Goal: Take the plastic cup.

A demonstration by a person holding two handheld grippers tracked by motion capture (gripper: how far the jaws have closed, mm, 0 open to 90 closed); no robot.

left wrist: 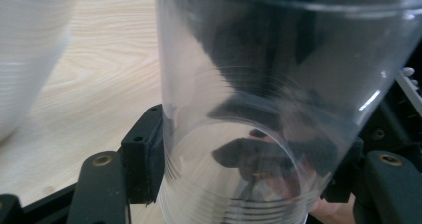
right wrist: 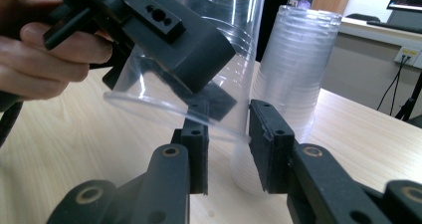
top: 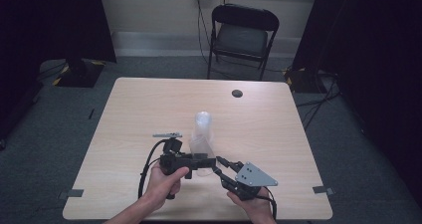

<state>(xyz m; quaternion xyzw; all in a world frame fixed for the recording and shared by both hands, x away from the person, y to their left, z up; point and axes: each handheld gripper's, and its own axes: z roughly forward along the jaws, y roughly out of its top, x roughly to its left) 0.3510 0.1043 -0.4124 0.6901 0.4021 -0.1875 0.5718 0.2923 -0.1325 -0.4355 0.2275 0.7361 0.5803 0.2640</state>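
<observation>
Item: one clear, smooth-walled plastic cup (left wrist: 259, 109), held off the pale wood-grain surface (top: 149, 104) near its front edge, tilted. The left tool (top: 201, 160), black and two-jawed, was clamped on the cup, one pad against each side of its wall, jaws set only as wide as the cup; the person's left hand (top: 166, 181) gripped the tool's handle. In the right gripper view the cup's open rim (right wrist: 174, 112) pointed toward the right tool (right wrist: 226, 152), and the rim's edge passed between that tool's two black pads. A narrow gap stood between those pads; whether they pressed on the rim could not be told. The right tool, topped with a grey three-cornered plate (top: 255, 174), sat just beside the left tool, held in the right hand (top: 256, 206). Also present: a stack of translucent ribbed plastic cups (right wrist: 293, 74), standing upside down on the surface just beyond the held cup, apart from both tools. Background: a black folding chair (top: 242, 35) behind the surface's far edge.
</observation>
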